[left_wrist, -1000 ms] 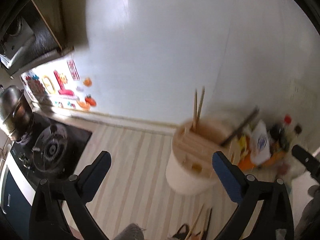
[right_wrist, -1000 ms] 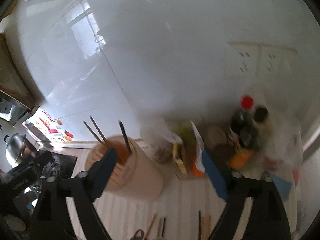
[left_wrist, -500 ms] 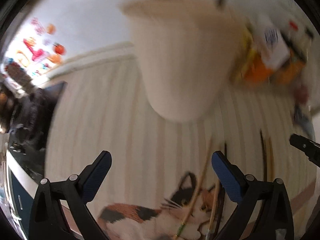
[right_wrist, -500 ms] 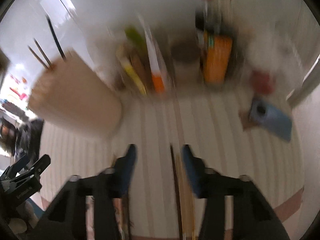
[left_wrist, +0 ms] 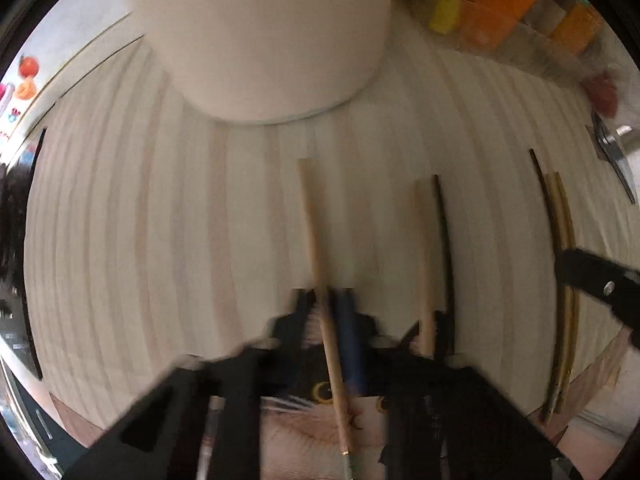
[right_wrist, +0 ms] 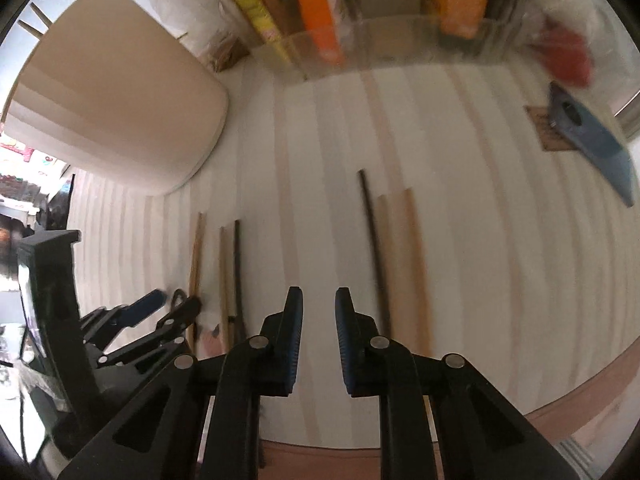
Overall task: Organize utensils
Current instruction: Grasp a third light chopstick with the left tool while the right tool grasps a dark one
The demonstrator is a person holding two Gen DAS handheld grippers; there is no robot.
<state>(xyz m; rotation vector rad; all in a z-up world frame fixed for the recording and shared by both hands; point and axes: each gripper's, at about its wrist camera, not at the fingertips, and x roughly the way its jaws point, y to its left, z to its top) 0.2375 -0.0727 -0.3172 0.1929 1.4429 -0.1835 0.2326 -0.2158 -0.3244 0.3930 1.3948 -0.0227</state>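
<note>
My left gripper (left_wrist: 322,294) points down at the striped mat and is shut on a pale wooden chopstick (left_wrist: 310,216) that lies lengthwise between its fingers. A wooden and a dark chopstick (left_wrist: 424,248) lie just right of it, and a further pair (left_wrist: 562,236) lies at the far right. The cream utensil holder (left_wrist: 260,40) stands just beyond. My right gripper (right_wrist: 319,294) hangs over bare mat with its jaws closing and nothing between them. A dark chopstick (right_wrist: 374,240) and wooden ones (right_wrist: 404,256) lie just right of it. The left gripper (right_wrist: 176,302) shows at the lower left.
A clear bin (right_wrist: 380,36) of yellow and orange packets stands along the back wall, with a red item (right_wrist: 568,56) beside it. A blue tool (right_wrist: 592,140) lies at the right. The mat's brown border (right_wrist: 560,392) and a cat picture (left_wrist: 320,394) are at the near edge.
Both grippers have dropped from high above the holder to the mat. The left jaws went from wide open to shut on the wooden chopstick. The right jaws have narrowed.
</note>
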